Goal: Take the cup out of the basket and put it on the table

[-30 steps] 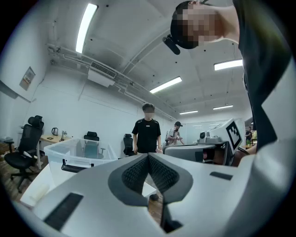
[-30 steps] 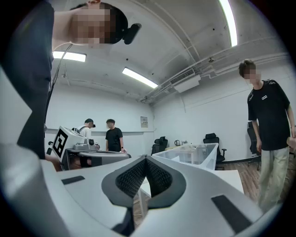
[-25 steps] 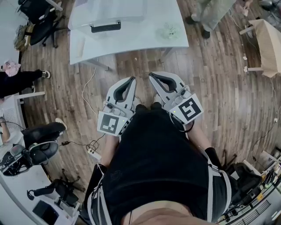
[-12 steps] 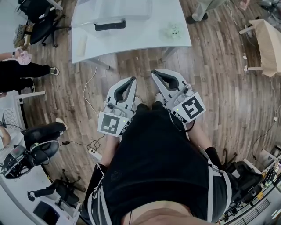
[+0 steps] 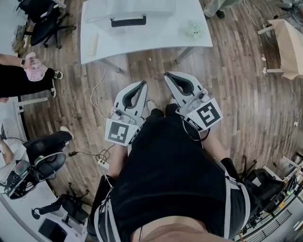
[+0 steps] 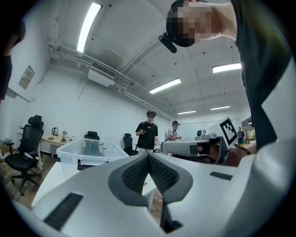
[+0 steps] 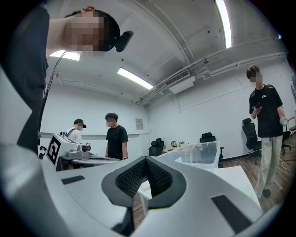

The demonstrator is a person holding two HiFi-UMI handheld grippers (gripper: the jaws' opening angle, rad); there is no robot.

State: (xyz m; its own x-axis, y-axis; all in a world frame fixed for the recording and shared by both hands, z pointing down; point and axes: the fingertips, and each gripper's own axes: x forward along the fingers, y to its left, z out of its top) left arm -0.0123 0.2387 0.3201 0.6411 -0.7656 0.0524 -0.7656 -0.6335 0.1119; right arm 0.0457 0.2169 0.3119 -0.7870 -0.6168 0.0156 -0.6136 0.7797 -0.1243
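A clear plastic basket (image 5: 129, 10) with a black handle stands on the white table (image 5: 156, 40) ahead of me; it also shows in the left gripper view (image 6: 88, 152) and the right gripper view (image 7: 199, 152). I cannot make out a cup inside it. My left gripper (image 5: 143, 84) and right gripper (image 5: 166, 75) are held side by side over the wooden floor, short of the table's front edge. Both are shut with nothing between their pads, as the left gripper (image 6: 148, 155) and right gripper (image 7: 145, 158) views show.
A small pale crumpled thing (image 5: 193, 31) lies on the table's right part. A person in black (image 5: 19, 75) stands at the left near office chairs (image 5: 45, 21). A wooden stool (image 5: 286, 42) is at the right. A power strip and cables (image 5: 102, 160) lie on the floor. People stand beyond the table.
The table and basket have drawn closer and slid right in the head view. A person has walked in at the left; the one at the top right has nearly left view. Both grippers stay shut.
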